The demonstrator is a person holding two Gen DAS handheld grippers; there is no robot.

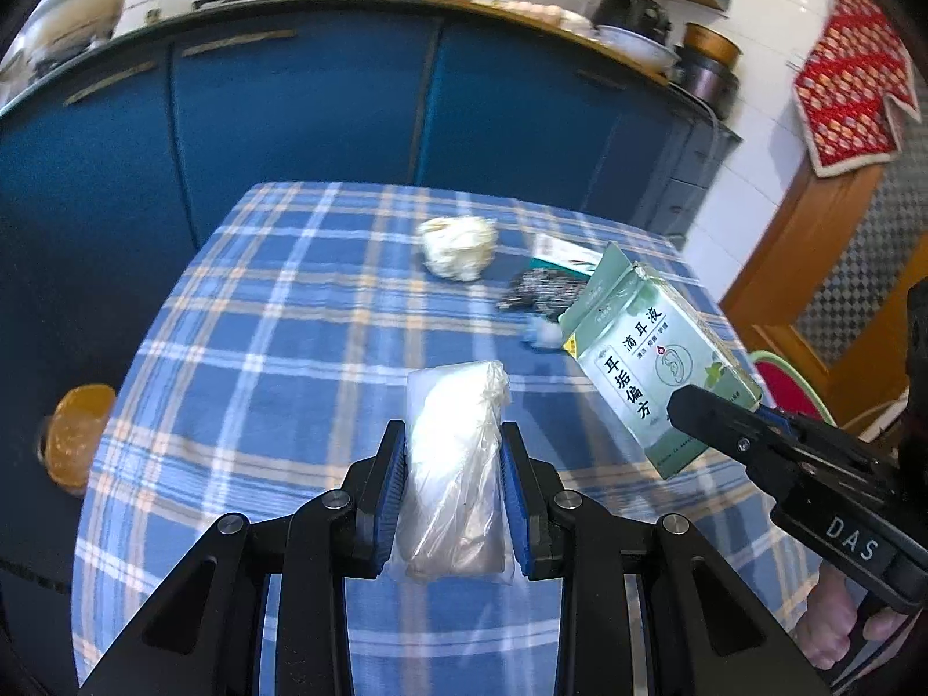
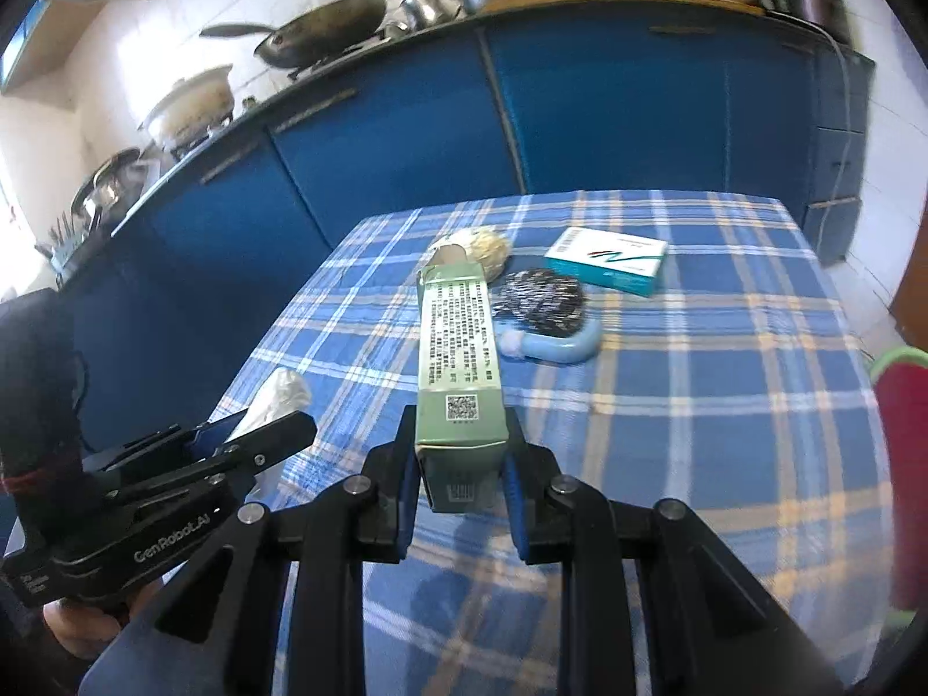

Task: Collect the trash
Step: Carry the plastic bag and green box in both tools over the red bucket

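My left gripper point(image 1: 451, 452) is shut on a crumpled clear plastic bag point(image 1: 449, 464) and holds it above the blue plaid table point(image 1: 261, 348). My right gripper point(image 2: 461, 441) is shut on a green medicine carton point(image 2: 458, 359), which also shows in the left wrist view point(image 1: 649, 371), lifted over the table's right side. On the table lie a crumpled white paper wad point(image 1: 458, 246), a dark steel scourer point(image 2: 542, 301), a light blue curved piece point(image 2: 557, 348) and a white-teal box point(image 2: 606, 261). The left gripper point(image 2: 272, 435) shows at the right view's left.
Blue kitchen cabinets point(image 1: 290, 116) stand behind the table, with pans and pots on the counter. A red and green chair point(image 2: 905, 464) is at the table's right. An orange round object point(image 1: 75, 435) sits low to the left of the table.
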